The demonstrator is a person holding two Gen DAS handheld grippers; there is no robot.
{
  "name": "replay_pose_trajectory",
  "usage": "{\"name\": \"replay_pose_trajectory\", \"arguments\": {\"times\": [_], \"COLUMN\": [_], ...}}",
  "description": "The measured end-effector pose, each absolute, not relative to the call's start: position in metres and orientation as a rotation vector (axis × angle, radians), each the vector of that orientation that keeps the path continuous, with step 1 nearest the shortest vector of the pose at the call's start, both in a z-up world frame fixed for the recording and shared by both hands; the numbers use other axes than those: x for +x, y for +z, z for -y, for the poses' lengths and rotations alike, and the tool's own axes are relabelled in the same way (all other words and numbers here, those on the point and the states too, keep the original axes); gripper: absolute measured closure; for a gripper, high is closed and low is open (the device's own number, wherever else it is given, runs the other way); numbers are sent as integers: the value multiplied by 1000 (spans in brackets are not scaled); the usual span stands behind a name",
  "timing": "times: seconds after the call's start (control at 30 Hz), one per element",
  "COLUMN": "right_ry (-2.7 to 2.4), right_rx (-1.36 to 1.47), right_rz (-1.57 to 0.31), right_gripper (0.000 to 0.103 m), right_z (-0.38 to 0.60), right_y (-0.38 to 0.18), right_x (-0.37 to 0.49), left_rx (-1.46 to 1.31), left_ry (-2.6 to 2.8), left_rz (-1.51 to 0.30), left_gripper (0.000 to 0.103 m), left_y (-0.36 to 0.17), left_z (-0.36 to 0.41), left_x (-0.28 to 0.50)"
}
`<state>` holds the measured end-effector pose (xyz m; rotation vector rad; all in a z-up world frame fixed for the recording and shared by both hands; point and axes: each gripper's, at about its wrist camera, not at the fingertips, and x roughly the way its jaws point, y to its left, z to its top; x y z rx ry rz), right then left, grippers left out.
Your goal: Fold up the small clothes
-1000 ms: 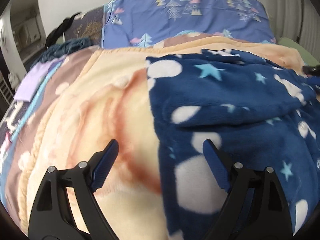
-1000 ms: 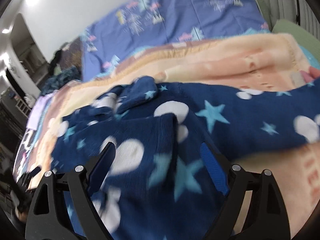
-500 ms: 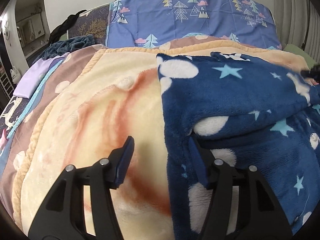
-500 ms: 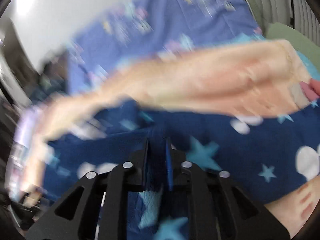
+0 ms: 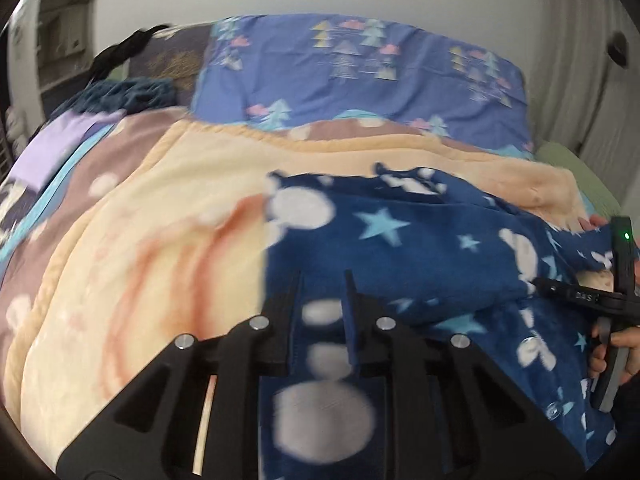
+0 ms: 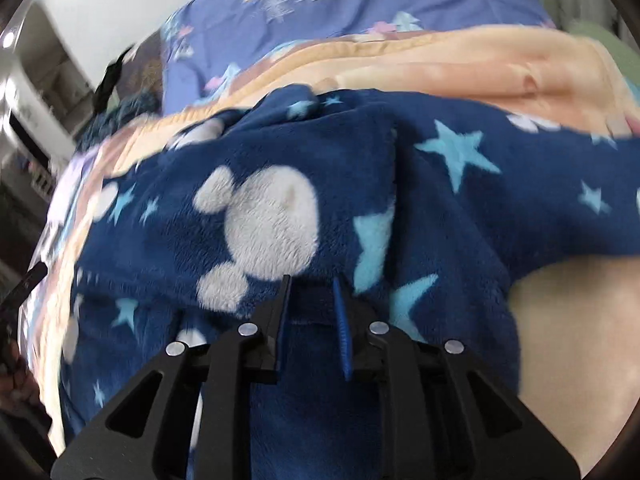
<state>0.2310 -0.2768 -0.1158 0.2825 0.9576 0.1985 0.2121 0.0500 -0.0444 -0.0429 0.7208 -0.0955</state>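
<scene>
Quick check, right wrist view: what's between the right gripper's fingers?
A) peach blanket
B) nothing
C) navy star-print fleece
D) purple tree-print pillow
C: the right gripper is closed on a fold of the navy star-print fleece, while the peach blanket lies beyond it.

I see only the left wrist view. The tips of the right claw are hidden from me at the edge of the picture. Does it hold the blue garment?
Observer: Yes. In the right wrist view the right claw is shut on a fold of the garment.
Operator: Which part of it?
Observer: Its near edge, just below a white mouse-head patch.
Operator: What lies to the right of the claw?
Observer: The garment ends there, and bare peach blanket shows.
</scene>
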Motion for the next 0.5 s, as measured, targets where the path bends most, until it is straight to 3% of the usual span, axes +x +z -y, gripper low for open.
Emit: {"name": "replay_pose_trajectory", "arguments": {"times": [0.03,0.1,0.17,0.43,0.5], "right_ry": [192,192,211,251,250], "right_rx": [245,209,239,398,431], "right_rz": [-946,-931,-924,-850,-781], "right_gripper": [83,82,82,82,80], "right_z": [272,270,275,305,326], "right_y": [-112,-111,-111,-95,-73], "right_x": [229,225,222,204,192], "left_rx": [-24,55,133,105,90], "left_ry": [-131,-149,-119,-96,-139], "left_rz": [-732,-805,-882,-839,-785], "left_gripper": [83,65,66,65,80], "left_y": [-50,-81,-125,-110,-92], "left_z": [-37,-11,4,2,6], "left_x": [219,240,257,248,237]}}
